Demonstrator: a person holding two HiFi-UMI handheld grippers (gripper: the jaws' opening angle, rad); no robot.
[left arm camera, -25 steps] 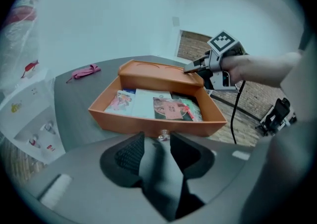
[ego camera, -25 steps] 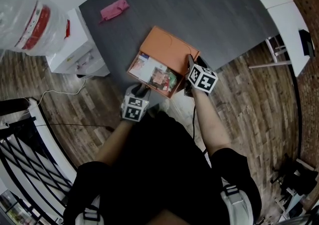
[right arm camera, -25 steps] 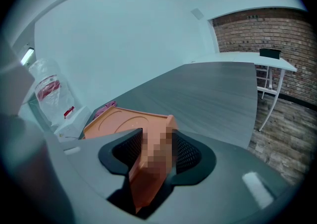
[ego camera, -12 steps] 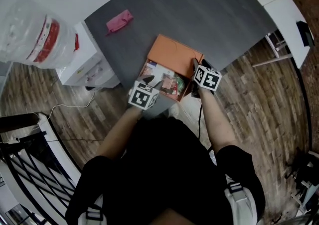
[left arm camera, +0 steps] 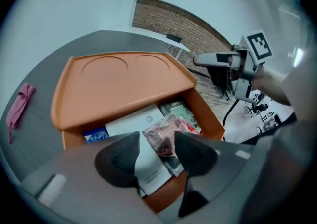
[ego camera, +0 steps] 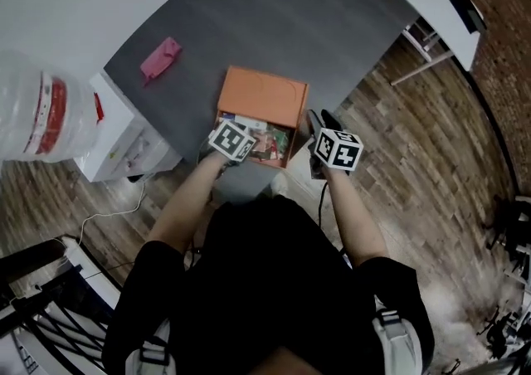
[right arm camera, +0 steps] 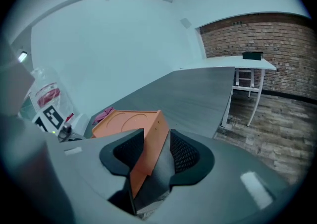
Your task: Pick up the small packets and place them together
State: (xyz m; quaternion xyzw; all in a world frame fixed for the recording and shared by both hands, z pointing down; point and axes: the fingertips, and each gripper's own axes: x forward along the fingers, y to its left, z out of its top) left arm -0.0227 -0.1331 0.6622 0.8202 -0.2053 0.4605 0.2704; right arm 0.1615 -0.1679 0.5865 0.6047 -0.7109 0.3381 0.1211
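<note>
Here the left gripper (left arm camera: 156, 140) hangs over the open end of the rectangular orange box (ego camera: 261, 95) on the dark grey tabletop (ego camera: 290, 17). Its jaws, just opening, stand apart and grip nothing. The small crinkled packets (left arm camera: 171, 124) lie inside the box below them, beside a white paper leaflet (left arm camera: 130, 125). The right gripper (right arm camera: 157, 136), jaws wide though just closing slightly, straddles the box's side wall without visibly pinching it.

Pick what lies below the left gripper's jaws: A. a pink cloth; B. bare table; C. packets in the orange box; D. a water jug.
C: the left gripper, its jaws apart and just opening, hangs over packets in the orange box, with none gripped.
</note>
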